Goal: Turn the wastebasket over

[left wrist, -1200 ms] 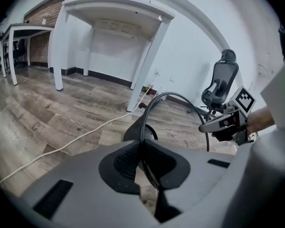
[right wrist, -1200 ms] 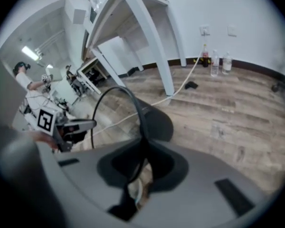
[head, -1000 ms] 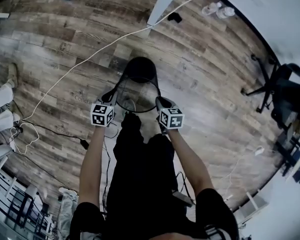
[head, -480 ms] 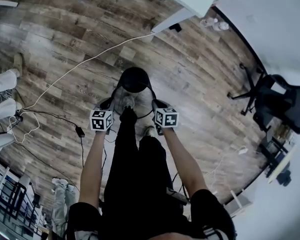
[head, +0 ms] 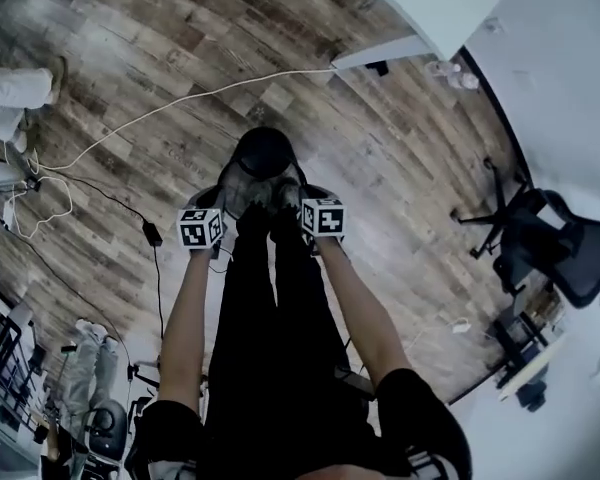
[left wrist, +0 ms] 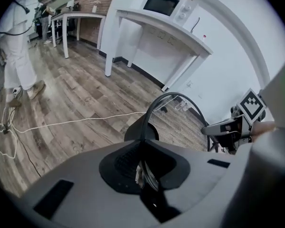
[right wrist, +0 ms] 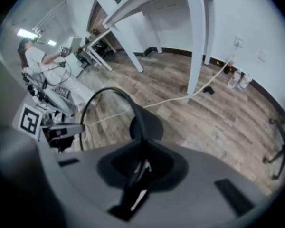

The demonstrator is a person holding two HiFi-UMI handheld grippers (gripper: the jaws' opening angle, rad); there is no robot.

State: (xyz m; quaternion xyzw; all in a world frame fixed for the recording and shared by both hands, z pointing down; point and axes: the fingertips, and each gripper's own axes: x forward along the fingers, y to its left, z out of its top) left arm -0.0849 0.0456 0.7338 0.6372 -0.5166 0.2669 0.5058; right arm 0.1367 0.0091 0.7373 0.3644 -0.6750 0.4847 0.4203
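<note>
- A black mesh wastebasket [head: 263, 158] is held off the wooden floor [head: 400, 148], in front of the person's legs.
- Its open mouth faces the person and its solid base points away.
- The left claw [left wrist: 143, 148] is clamped on the rim at the wastebasket's left side (the rim wire runs straight between its jaws).
- The right claw [right wrist: 141, 151] is clamped on the rim at the opposite side.
- A white cable [head: 160, 113] lies across the floor beyond.

In my head view, the person's legs [head: 275, 298] hide the 6 o'clock side of the wastebasket [head: 263, 153] rim. The office chair [head: 570, 253] at 3 o'clock runs off the edge. Bottles [head: 455, 73] toward 1 o'clock are too small for detail.
</note>
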